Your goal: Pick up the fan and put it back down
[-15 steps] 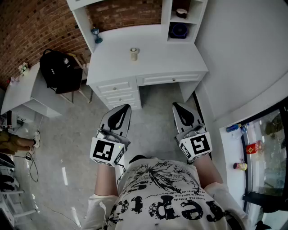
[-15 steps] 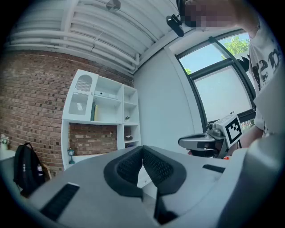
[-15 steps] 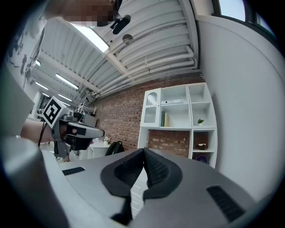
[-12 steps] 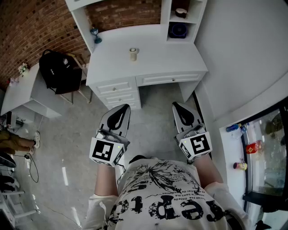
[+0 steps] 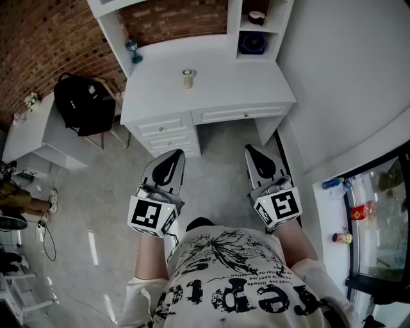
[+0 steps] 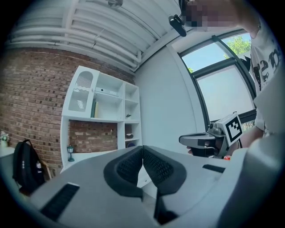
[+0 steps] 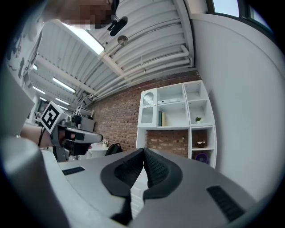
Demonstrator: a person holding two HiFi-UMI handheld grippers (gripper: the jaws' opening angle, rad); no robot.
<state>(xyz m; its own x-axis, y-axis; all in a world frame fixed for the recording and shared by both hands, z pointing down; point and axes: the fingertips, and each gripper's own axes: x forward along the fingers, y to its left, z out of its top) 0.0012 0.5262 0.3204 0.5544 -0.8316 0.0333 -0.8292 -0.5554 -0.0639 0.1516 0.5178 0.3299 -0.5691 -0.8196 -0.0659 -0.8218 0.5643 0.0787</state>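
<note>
A small cream upright object [image 5: 188, 77], possibly the fan, stands alone on the white desk [image 5: 218, 77] ahead of me. Both grippers hang level over the floor in front of the desk drawers, well short of it. My left gripper [image 5: 172, 157] is shut with its dark pads [image 6: 129, 167] pressed together and nothing between them. My right gripper [image 5: 254, 154] is shut and empty too, its pads [image 7: 156, 167] meeting. From the left gripper view the right gripper [image 6: 202, 141] shows at the side. The cream object is hidden behind the jaws in both gripper views.
A white shelf unit [image 5: 253, 29] on the desk holds a blue round thing [image 5: 254, 43] and a bowl [image 5: 257, 17]. A blue lamp figure [image 5: 133, 51] stands at the desk's back left. A black backpack [image 5: 80, 102] sits on a chair beside a second white table [image 5: 32, 138]. Bottles [image 5: 333, 182] line a ledge at right.
The head view has shifted a little, so the desk sits slightly higher and further left in the picture. Both grippers have kept still and shut.
</note>
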